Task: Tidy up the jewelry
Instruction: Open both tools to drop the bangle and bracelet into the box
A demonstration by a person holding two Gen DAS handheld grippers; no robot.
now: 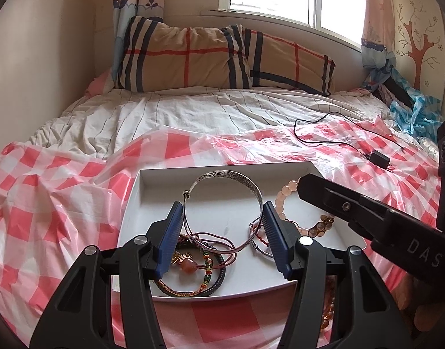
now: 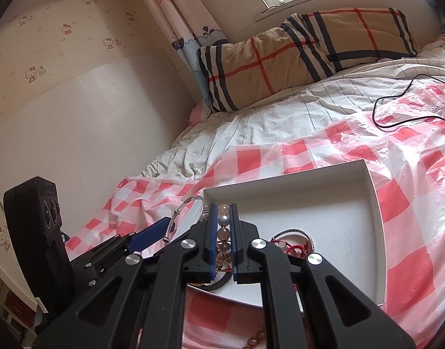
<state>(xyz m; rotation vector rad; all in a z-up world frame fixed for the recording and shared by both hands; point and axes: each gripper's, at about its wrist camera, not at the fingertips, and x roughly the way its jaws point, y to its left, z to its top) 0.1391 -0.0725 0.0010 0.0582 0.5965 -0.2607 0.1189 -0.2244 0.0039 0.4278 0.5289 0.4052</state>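
Left gripper point(image 1: 222, 226): mine, jaws spread around the silver bangle point(image 1: 222, 197); both blue pads meet its rim, so I read it as gripped across its width.
Right gripper point(image 2: 224, 241): clamped on the pink bead bracelet point(image 2: 224, 221), beads stacked between the pads.
Tray point(image 1: 152, 180): white, on the checked plastic sheet point(image 1: 48, 203); both pieces are over it.
Key relation: bangle straight ahead of my left jaws, ring tilted up; bracelet runs along my right fingers.
Nearer hand: each already at its own piece.
Cords and charms point(image 1: 193, 261): tangled under the bangle.
Hidden: whether cords snag the bangle; amber beads point(image 1: 327, 314) cut off.
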